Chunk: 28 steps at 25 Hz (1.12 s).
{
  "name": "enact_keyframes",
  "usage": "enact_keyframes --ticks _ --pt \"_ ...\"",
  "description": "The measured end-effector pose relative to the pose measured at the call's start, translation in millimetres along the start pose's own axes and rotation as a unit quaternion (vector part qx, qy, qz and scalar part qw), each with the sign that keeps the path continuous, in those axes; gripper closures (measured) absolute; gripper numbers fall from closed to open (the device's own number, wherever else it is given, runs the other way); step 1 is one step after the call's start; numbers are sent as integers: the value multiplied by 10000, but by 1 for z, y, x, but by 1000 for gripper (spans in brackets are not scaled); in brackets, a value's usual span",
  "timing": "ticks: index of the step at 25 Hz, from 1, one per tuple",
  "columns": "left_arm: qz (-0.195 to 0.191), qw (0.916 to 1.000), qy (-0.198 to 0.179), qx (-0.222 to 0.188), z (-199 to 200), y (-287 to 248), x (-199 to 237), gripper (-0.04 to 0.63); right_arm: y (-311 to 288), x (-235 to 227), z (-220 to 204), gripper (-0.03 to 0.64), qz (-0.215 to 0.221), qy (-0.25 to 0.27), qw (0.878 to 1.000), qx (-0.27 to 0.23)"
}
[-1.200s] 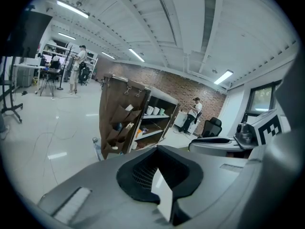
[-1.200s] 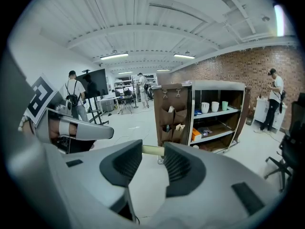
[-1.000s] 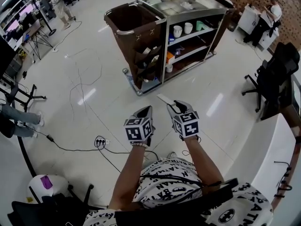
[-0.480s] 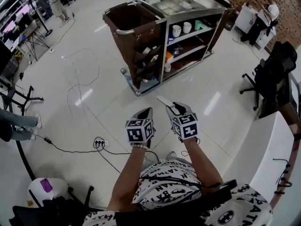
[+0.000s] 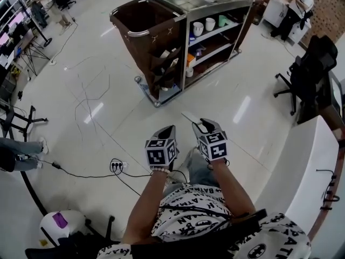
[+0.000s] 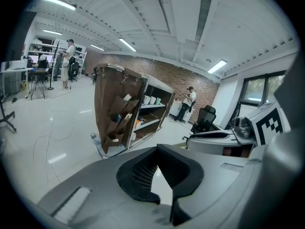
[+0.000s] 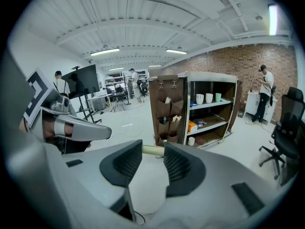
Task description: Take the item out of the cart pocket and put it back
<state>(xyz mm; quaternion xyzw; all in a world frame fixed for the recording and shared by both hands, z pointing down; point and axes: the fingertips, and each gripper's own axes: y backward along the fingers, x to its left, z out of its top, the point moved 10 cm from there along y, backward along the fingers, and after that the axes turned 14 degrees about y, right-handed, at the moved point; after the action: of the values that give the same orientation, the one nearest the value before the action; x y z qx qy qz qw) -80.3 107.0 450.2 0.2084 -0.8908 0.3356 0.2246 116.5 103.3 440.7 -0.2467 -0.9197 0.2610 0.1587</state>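
Observation:
A brown housekeeping cart (image 5: 178, 42) stands ahead on the floor, several fabric pockets (image 5: 164, 63) on its near side holding small items. The same pockets (image 7: 167, 113) face the right gripper view, and the pockets (image 6: 114, 125) also appear in the left gripper view. My right gripper (image 5: 199, 124) is shut on a flat cream item (image 5: 189, 115), which spans the pads as a cream item (image 7: 153, 151) in the right gripper view (image 7: 152, 146). My left gripper (image 5: 169, 128) hangs beside it, tips together and empty (image 6: 159, 149). Both are well short of the cart.
A power strip (image 5: 115, 165) with cables lies on the floor at my left. A white counter (image 5: 302, 166) and a black office chair (image 5: 310, 72) stand on the right. People stand far off by desks (image 5: 38, 4) and behind the cart (image 5: 294, 12).
Both grippers have sunk a little, side by side, with the cream item still in the right one. The head view has shifted, so the cart sits slightly further left.

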Motion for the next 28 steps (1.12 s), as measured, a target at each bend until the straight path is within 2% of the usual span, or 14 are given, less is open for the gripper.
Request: enact_keyframes --ticks 9,19,28 --pt "79 9999 -92 -70 51 -61 10 595 -70 -60 28 456 -131 -22 9998 -116" --pt "382 9992 -18 104 114 -176 41 595 -211 -139 50 456 62 -63 9999 62" --pt "640 9974 95 301 123 -251 74 595 -302 -162 44 456 249 -54 9994 224"
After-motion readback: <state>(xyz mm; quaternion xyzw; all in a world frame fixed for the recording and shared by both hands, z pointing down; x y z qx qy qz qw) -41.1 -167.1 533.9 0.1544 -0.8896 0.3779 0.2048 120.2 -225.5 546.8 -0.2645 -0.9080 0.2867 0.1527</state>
